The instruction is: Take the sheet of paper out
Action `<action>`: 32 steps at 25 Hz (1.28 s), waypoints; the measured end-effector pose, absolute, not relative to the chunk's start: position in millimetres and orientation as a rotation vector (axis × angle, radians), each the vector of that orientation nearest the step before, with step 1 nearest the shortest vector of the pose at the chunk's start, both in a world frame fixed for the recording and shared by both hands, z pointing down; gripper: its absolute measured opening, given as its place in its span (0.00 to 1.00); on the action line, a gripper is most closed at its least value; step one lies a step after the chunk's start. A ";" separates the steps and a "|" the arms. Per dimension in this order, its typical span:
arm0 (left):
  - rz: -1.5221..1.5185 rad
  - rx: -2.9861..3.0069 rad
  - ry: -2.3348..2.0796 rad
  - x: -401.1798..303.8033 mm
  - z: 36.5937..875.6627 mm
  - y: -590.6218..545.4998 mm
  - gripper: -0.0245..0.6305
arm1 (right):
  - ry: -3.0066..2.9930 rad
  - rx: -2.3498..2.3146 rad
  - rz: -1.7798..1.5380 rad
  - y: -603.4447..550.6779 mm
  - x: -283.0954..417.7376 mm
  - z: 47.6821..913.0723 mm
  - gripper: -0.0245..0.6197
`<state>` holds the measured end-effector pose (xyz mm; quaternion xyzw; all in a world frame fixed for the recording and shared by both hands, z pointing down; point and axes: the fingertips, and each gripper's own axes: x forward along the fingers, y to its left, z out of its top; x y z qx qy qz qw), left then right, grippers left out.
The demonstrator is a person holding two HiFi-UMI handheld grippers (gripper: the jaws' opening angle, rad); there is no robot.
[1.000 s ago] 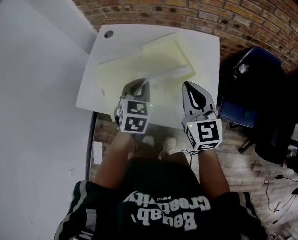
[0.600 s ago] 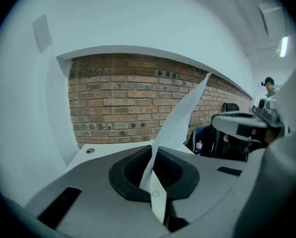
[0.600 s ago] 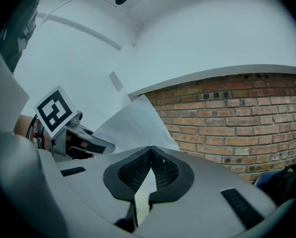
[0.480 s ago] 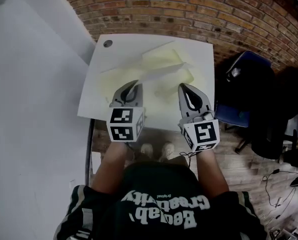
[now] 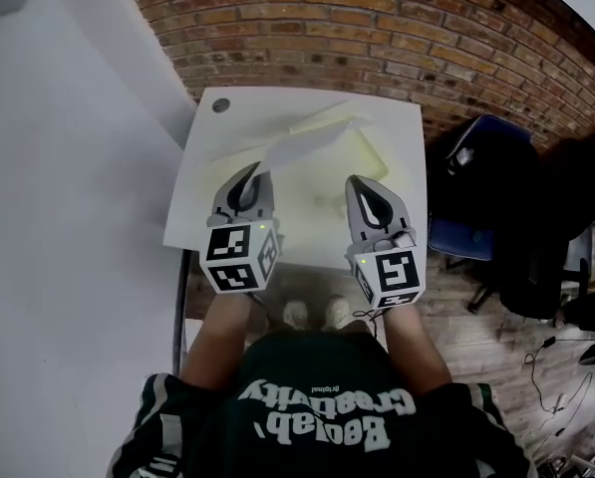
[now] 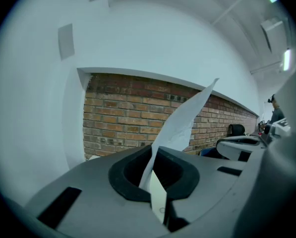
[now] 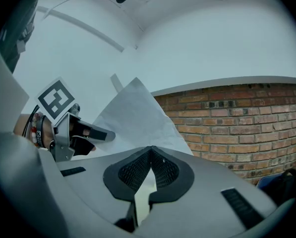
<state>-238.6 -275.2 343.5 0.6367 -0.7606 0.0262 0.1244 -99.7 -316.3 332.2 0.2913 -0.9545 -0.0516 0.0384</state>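
Pinching sheet of paper [image 5: 302, 145] w/ L gripper [image 5: 251, 173], holding it above table [image 5: 203, 172], hovering beside w/ R gripper [image 5: 361, 187] closed & empty

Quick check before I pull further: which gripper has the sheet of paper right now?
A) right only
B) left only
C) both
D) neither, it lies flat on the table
B: the left gripper has its jaws shut on the sheet of paper, which rises from between them, while the right gripper has its jaws together with nothing between.
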 end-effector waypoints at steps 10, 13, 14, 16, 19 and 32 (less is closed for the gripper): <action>0.045 1.914 -2.221 -238.9 327.5 -270.7 0.04 | -2.895 0.969 -0.130 -321.3 -113.2 319.7 0.03; 0.047 1.926 -2.209 -235.3 327.4 -271.2 0.04 | -2.883 0.985 -0.120 -322.9 -112.3 318.3 0.03; 0.048 1.930 -2.210 -234.7 326.9 -271.3 0.04 | -2.882 0.984 -0.118 -322.5 -112.7 317.9 0.03; 0.048 1.940 -2.213 -233.3 326.1 -271.7 0.04 | -2.879 0.980 -0.118 -321.6 -113.2 318.4 0.03; 0.047 1.944 -2.207 -232.3 328.3 -273.1 0.04 | -2.875 0.972 -0.116 -321.6 -114.4 321.4 0.03; 0.061 1.958 -2.186 -230.2 332.2 -281.3 0.04 | -2.870 0.954 -0.127 -327.6 -117.7 321.6 0.03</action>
